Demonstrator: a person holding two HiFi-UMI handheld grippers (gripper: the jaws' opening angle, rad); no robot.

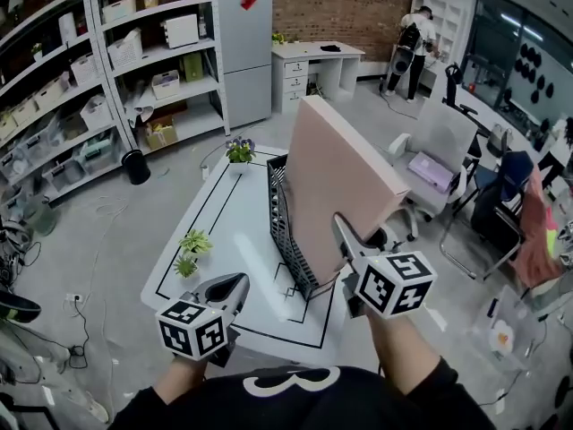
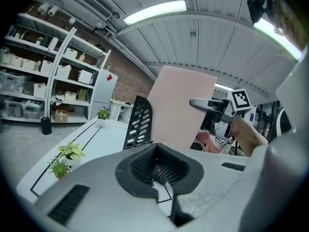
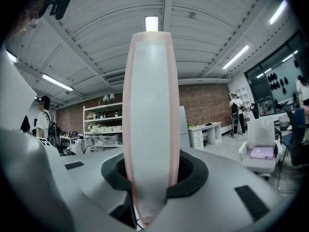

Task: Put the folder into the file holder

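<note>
A large pink folder (image 1: 345, 173) hangs tilted over the right side of the black mesh file holder (image 1: 285, 227), which stands on the white table (image 1: 215, 231). My right gripper (image 1: 344, 240) is shut on the folder's near lower edge. In the right gripper view the folder (image 3: 149, 110) rises edge-on between the jaws of the right gripper (image 3: 149, 175). My left gripper (image 1: 235, 289) sits low at the table's front left, shut with nothing in it. In the left gripper view, beyond the left gripper (image 2: 157, 158), the folder (image 2: 181, 108) stands to the right of the holder (image 2: 137, 122), whose inside is hidden.
Two small potted plants (image 1: 190, 249) stand on the table's left side and a flowering one (image 1: 240, 150) at its far end. An office chair (image 1: 430, 164) is right of the table. Storage shelves (image 1: 89, 79) line the left wall. A person (image 1: 412, 47) stands far back.
</note>
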